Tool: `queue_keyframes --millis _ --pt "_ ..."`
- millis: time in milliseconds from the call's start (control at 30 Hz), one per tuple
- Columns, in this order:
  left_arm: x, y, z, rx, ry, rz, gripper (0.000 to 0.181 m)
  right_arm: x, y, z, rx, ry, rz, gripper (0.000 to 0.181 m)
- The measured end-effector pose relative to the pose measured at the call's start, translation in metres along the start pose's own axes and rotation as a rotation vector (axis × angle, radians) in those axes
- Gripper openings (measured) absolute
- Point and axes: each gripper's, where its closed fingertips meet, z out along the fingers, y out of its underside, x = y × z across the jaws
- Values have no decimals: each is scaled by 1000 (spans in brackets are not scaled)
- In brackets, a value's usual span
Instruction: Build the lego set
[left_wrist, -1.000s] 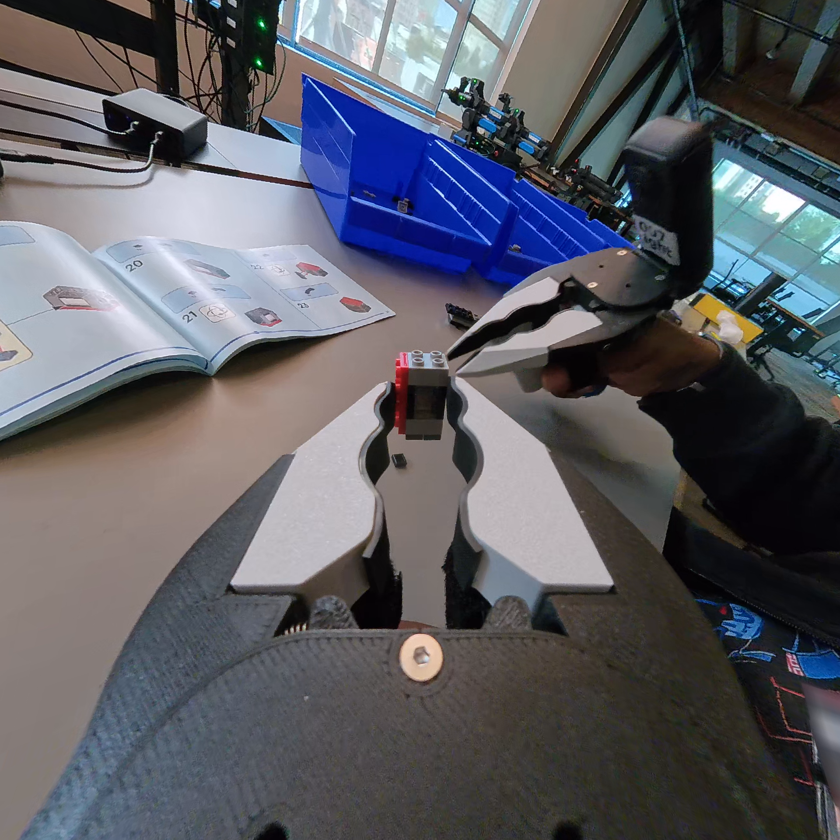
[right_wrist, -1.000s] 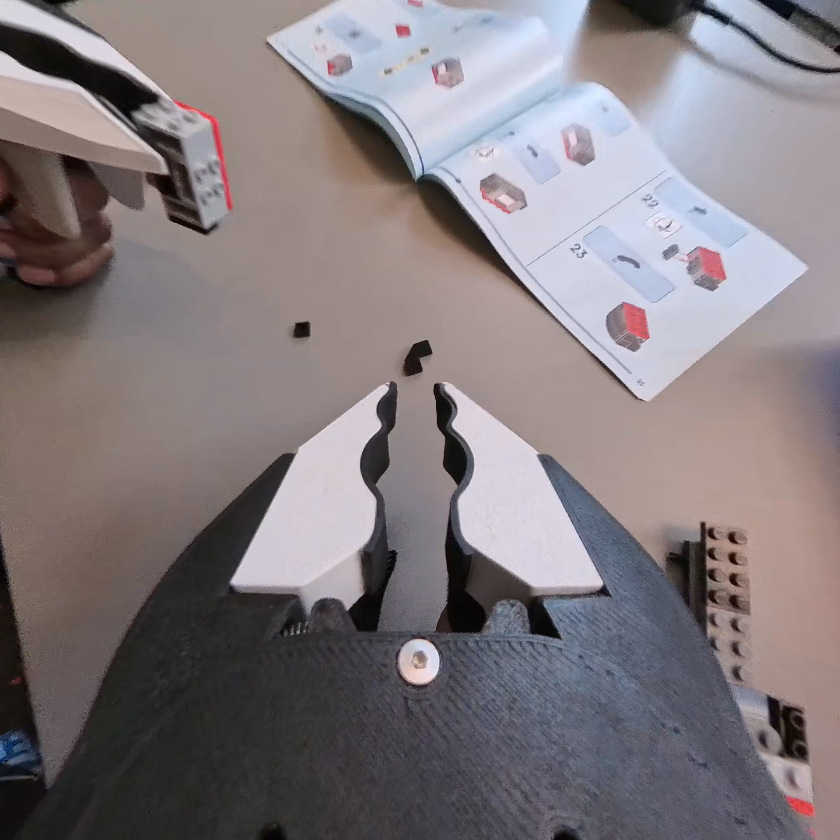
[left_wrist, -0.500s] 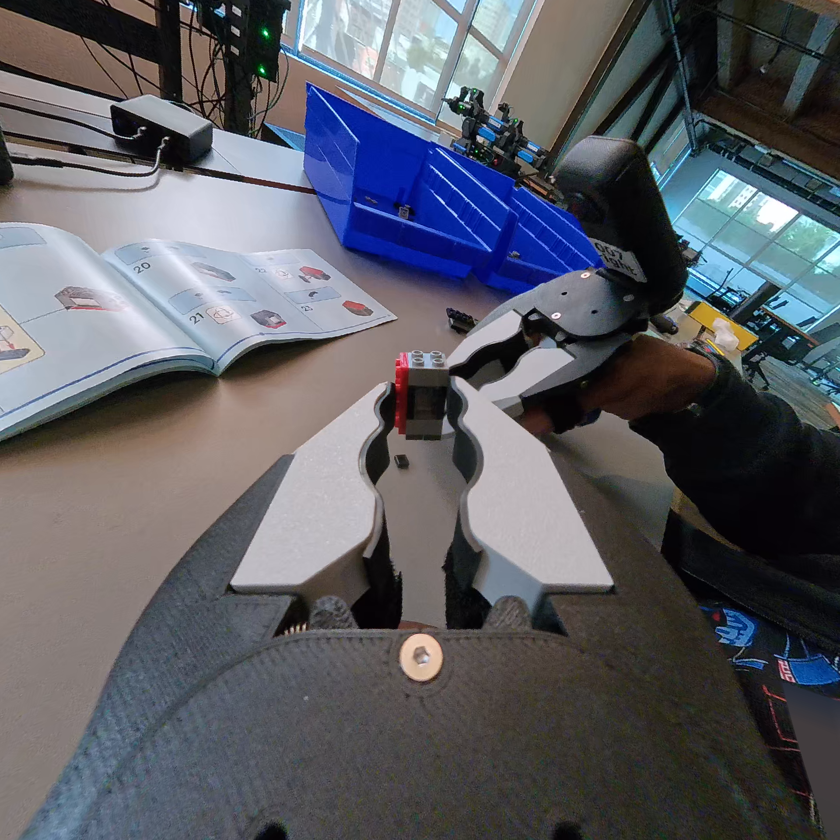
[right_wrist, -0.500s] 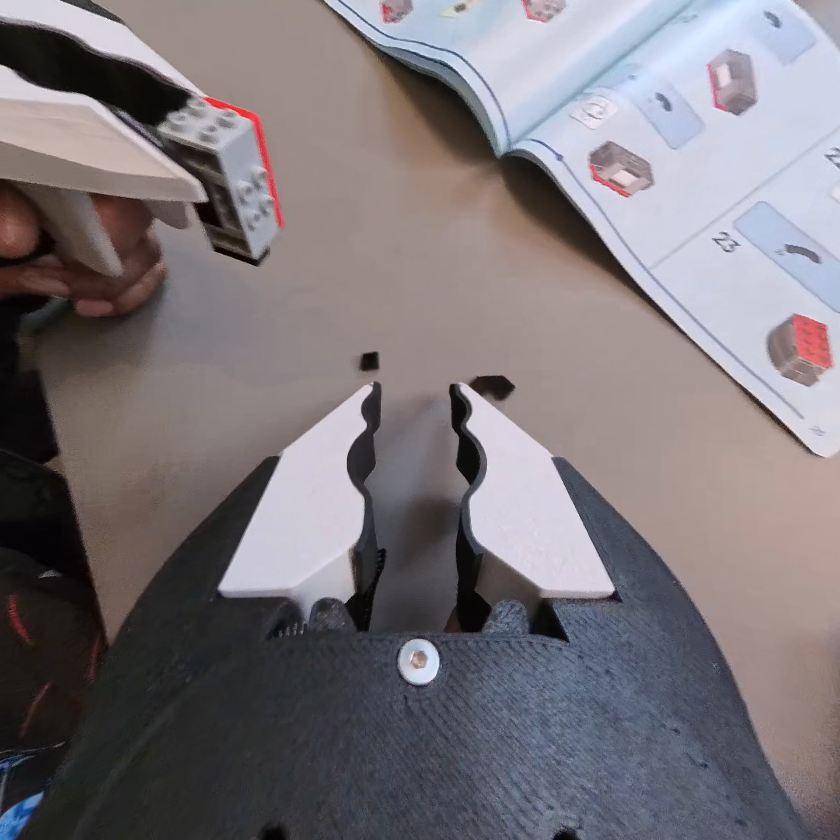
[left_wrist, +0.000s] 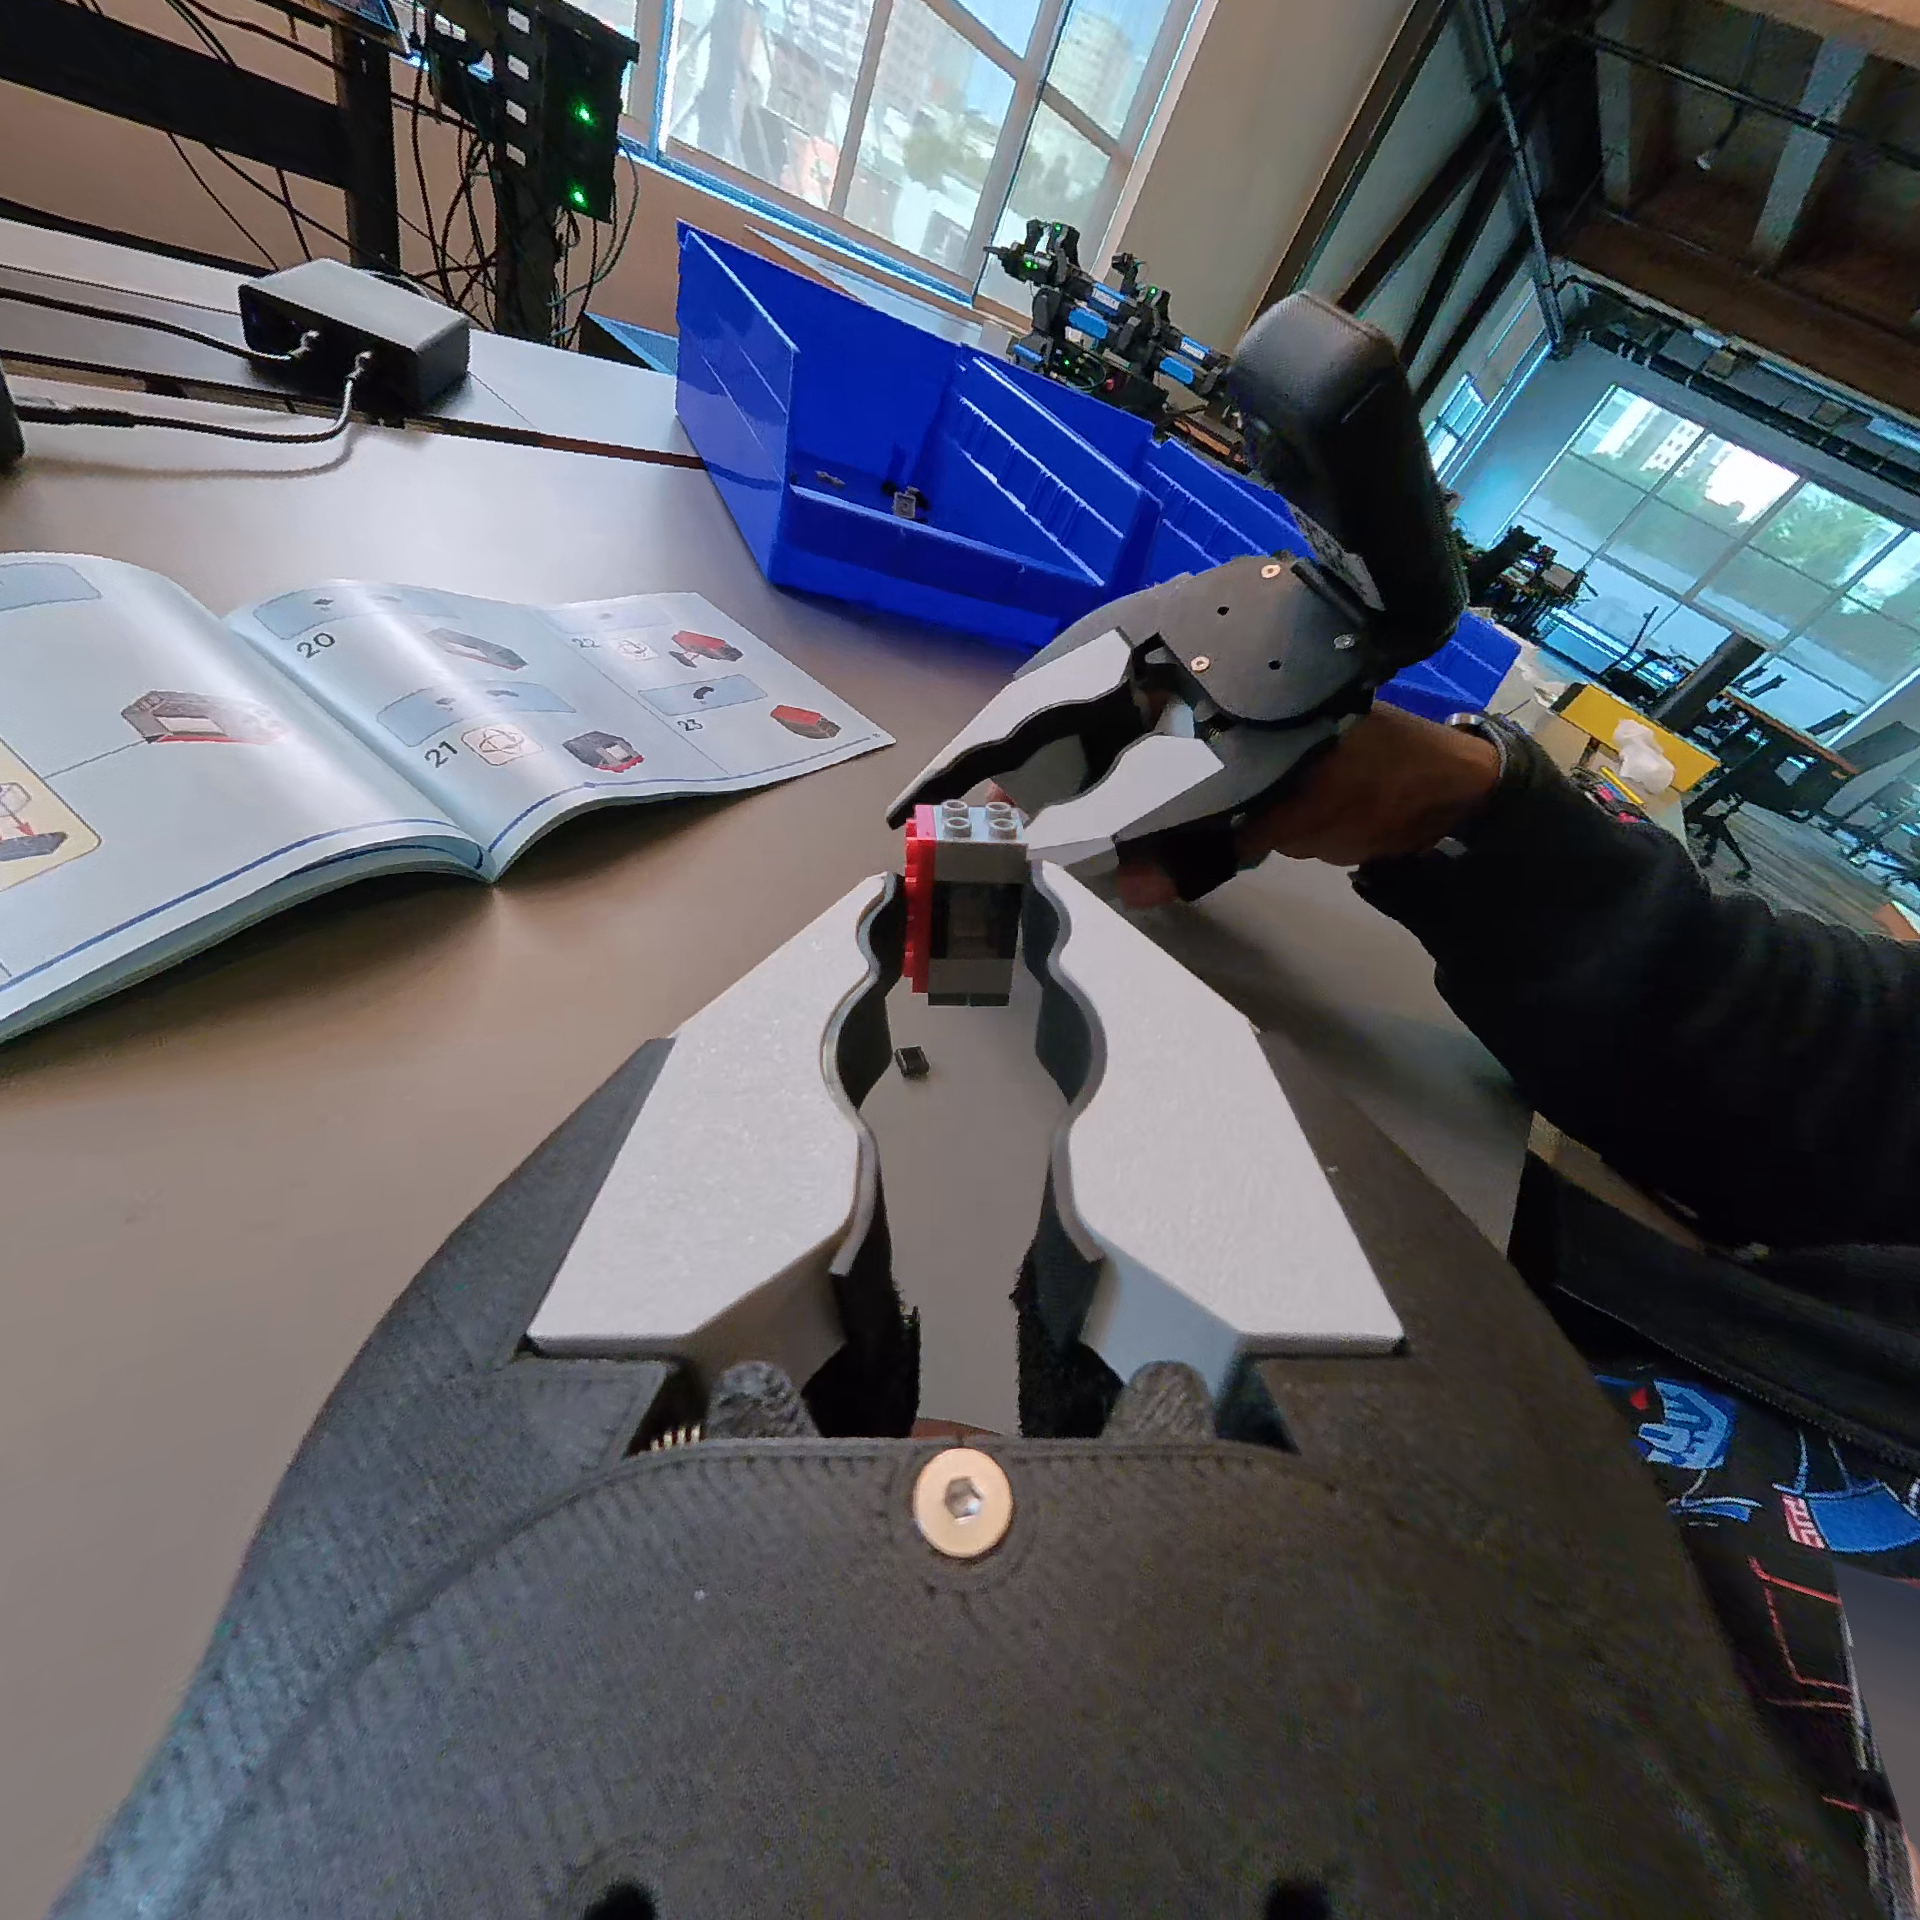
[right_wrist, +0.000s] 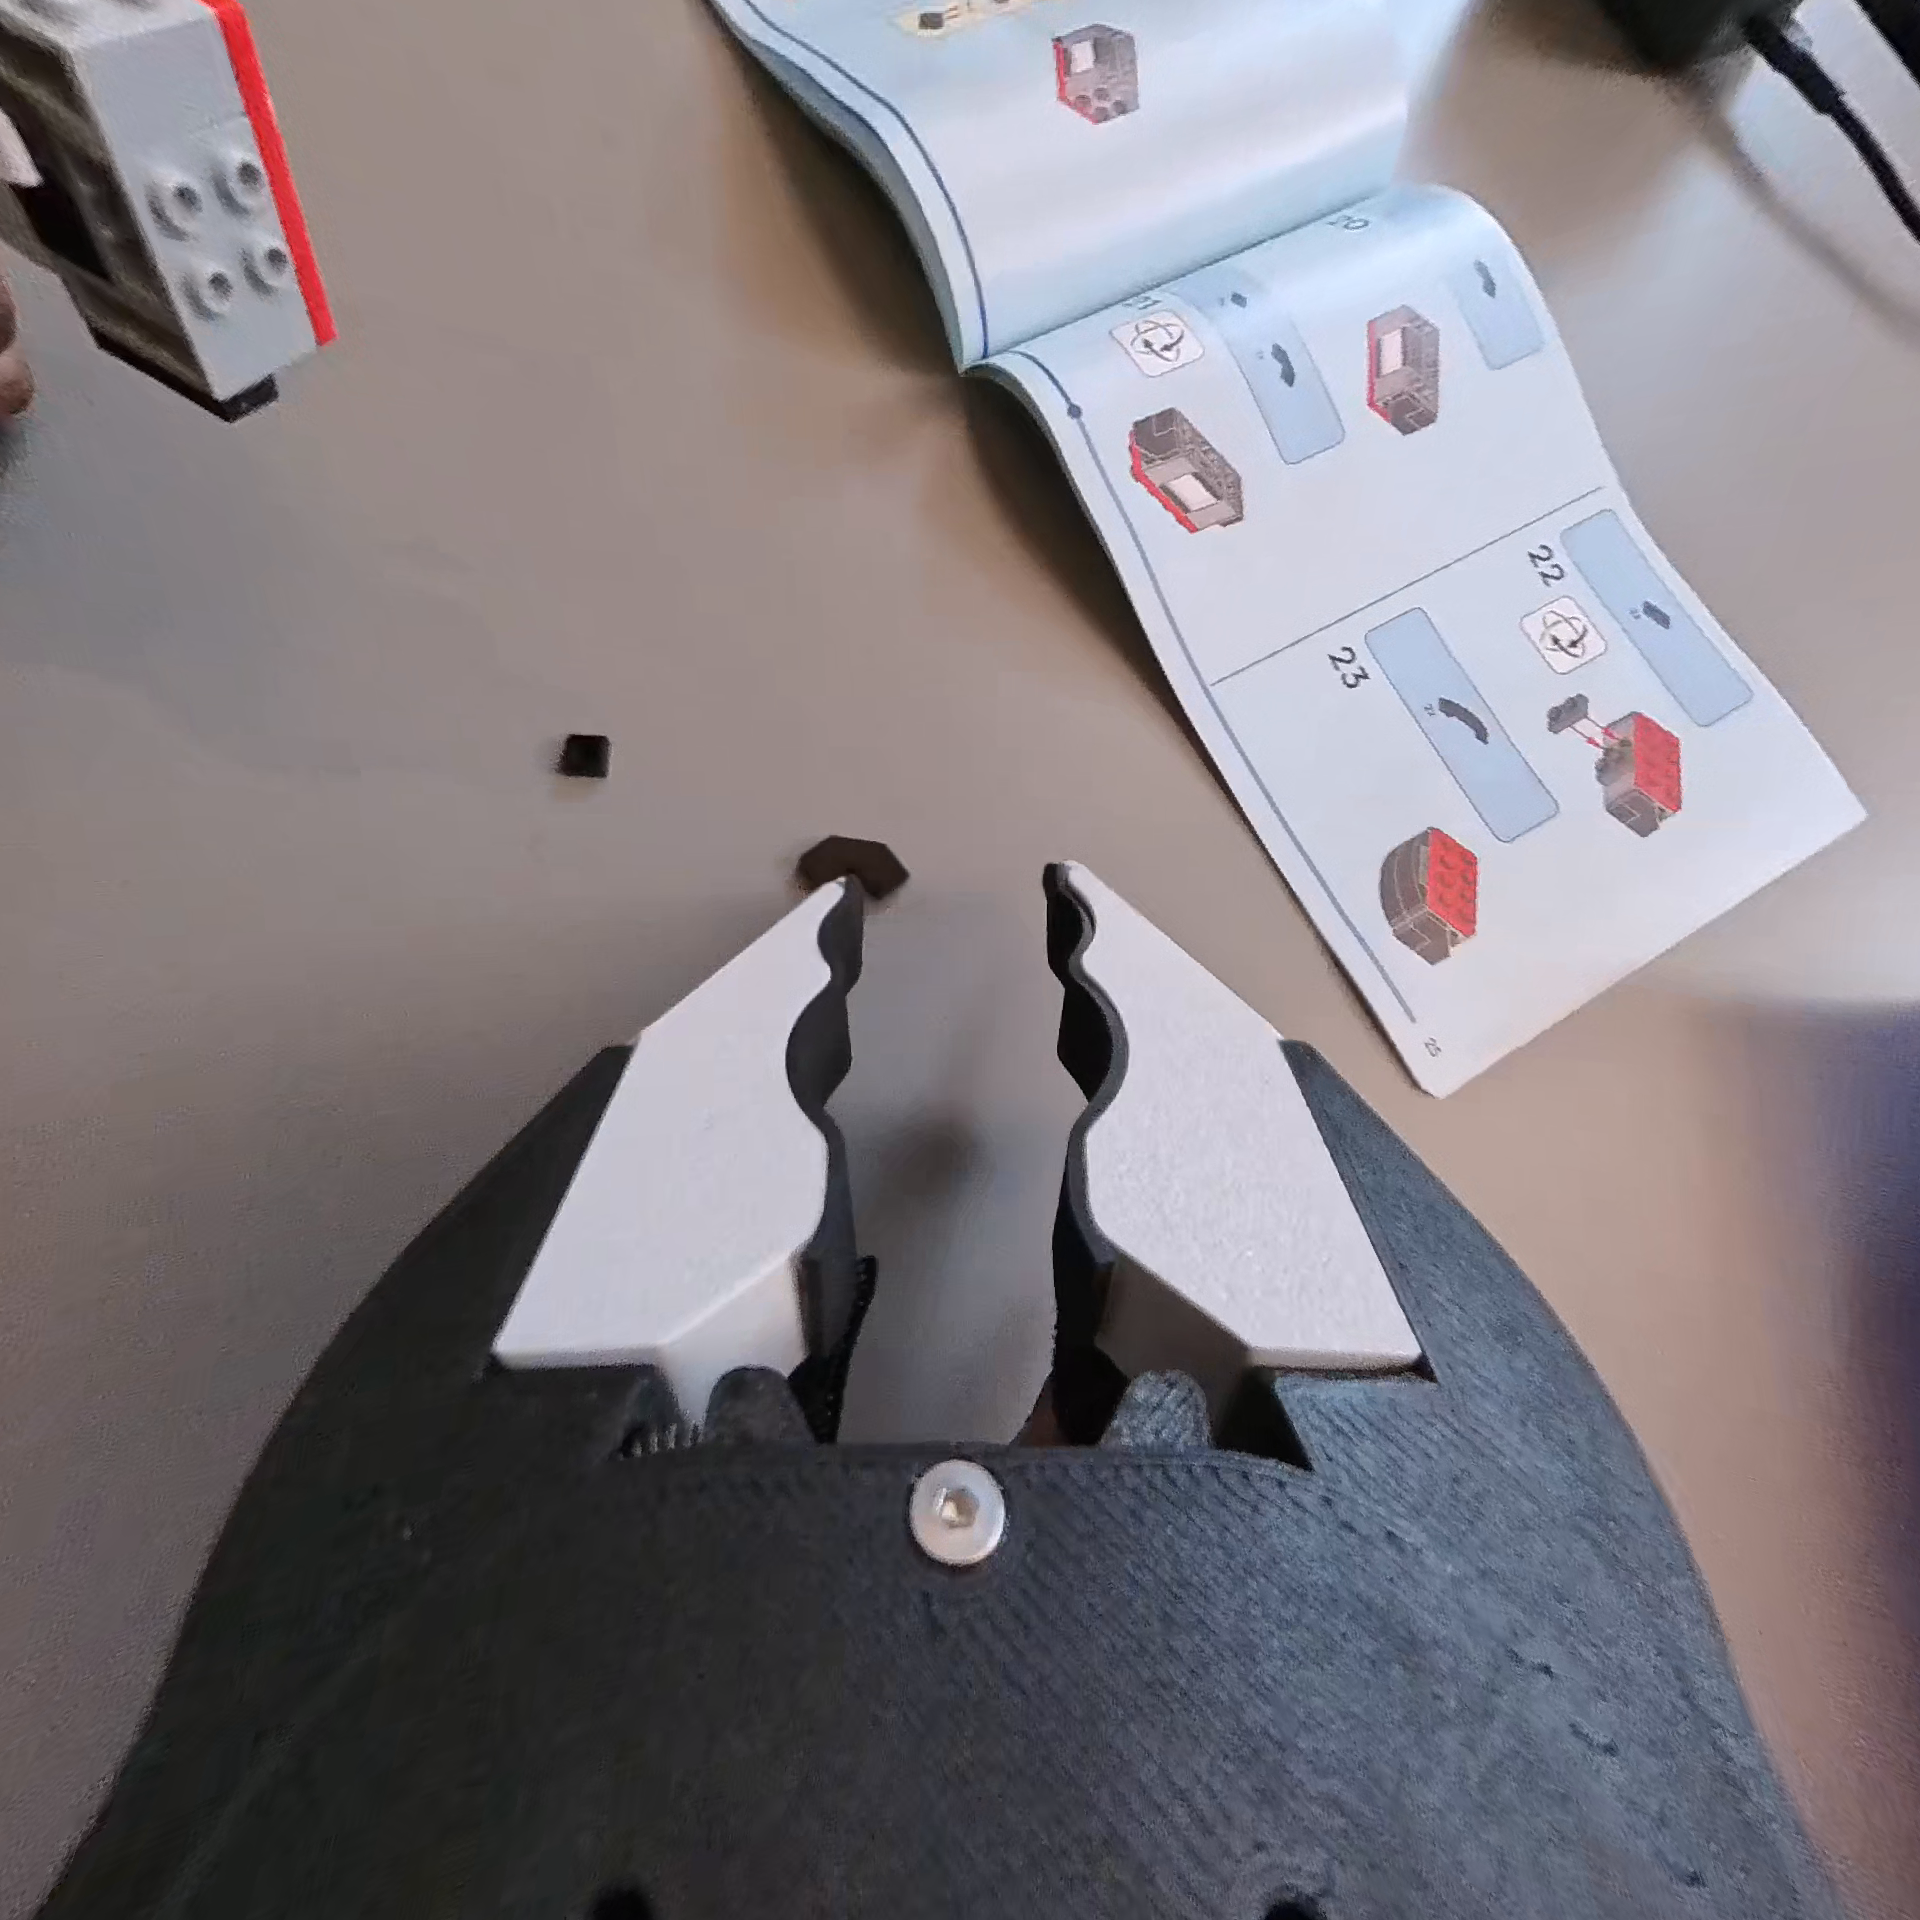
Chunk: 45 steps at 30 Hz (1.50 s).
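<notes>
Since a second ago our right gripper (right_wrist: 951, 883) has dropped lower over the table (right_wrist: 520, 582) and spread its jaws wider, so that the curved black piece (right_wrist: 852, 862) now lies touching the tip of its left finger rather than ahead of both tips. Nothing sits between those jaws; only bare tabletop shows through the gap.

Our left gripper (left_wrist: 961, 914) is clamped on the small grey brick assembly (left_wrist: 971, 904), which has a red plate on its left face and four studs on top. It is held clear of the table, upright, at the very fingertips. In the left wrist view the right gripper (left_wrist: 971, 805) shows just behind the assembly, its two grey fingers parted either side of the studs.

Taking the assembly as our landmark: a tiny black square piece (left_wrist: 912, 1062) lies on the table below and nearer to us than it, seen through the left gripper's jaws. The open instruction booklet (left_wrist: 436, 727) lies to its left, flat on the table. A row of blue bins (left_wrist: 914, 499) stands well behind it, and a dark box with cables (left_wrist: 353, 332) sits farther left of the bins.

In the right wrist view the assembly (right_wrist: 208, 229) hangs at the upper left, well apart from the curved black piece, with the small square piece (right_wrist: 582, 755) between them.
</notes>
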Motion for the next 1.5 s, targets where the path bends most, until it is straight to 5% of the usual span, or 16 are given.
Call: queue_keyframes --millis 333,800,1500 --pt "5 -3 -2 17 22 41 22 -9 -4 7 -3 2 9 36" --pt "23 -13 -13 97 59 339 23 -16 -7 -6 60 -100 74 30" --pt "20 -17 -15 121 36 365 23 -18 -3 12 -25 -53 40 8"
